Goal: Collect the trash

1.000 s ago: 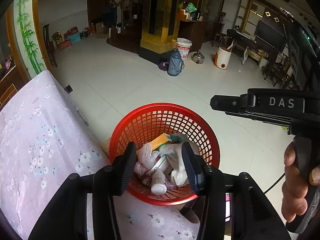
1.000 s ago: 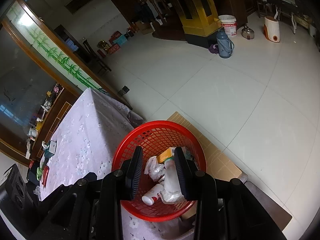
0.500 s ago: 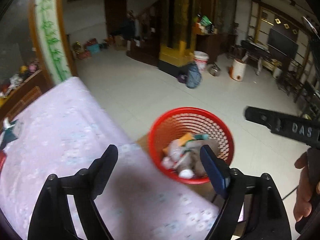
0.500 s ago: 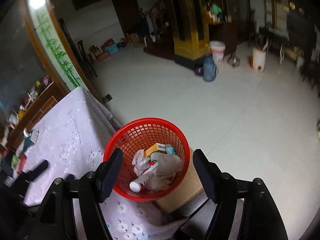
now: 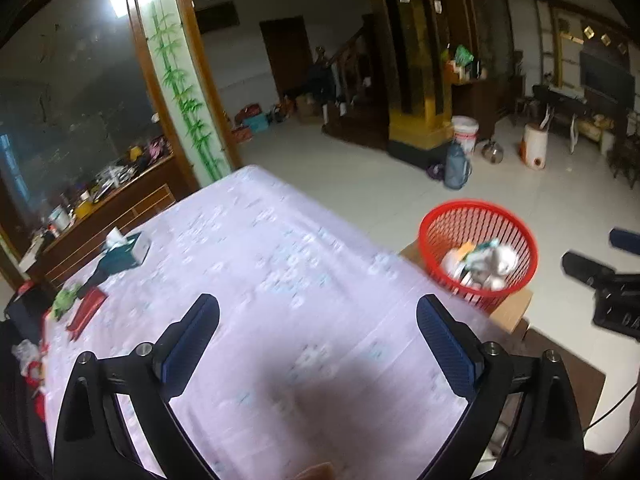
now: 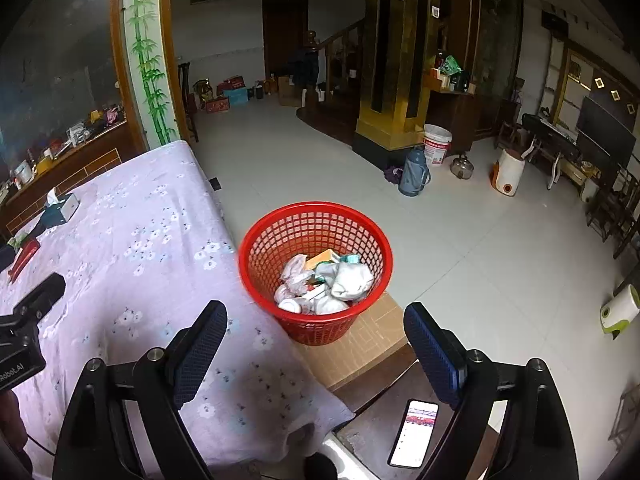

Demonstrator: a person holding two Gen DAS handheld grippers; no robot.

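Note:
A red mesh basket point(image 6: 316, 236) point(image 5: 476, 224) stands on a cardboard box point(image 6: 360, 340) beside the table, holding crumpled wrappers, a small white bottle and an orange carton. My left gripper point(image 5: 318, 320) hangs open and empty over the lilac flowered tablecloth point(image 5: 260, 260), left of the basket. My right gripper point(image 6: 316, 328) is open and empty just in front of the basket, at the table's corner. A red packet point(image 5: 86, 312) point(image 6: 24, 254), a green wrapper point(image 5: 66, 300) and a crumpled white piece point(image 5: 24, 350) lie at the table's far left.
A teal tissue box point(image 5: 124, 250) point(image 6: 60, 208) sits on the table. A phone point(image 6: 414, 434) lies on a dark stool below my right gripper. A blue thermos point(image 6: 414, 170), a white bucket point(image 6: 436, 144) and a kettle point(image 6: 462, 166) stand on the tiled floor by a gold pillar.
Both grippers opened wide over the basket and pulled back from it. The left one swung left over the table; the bottle the right one held now lies in the basket.

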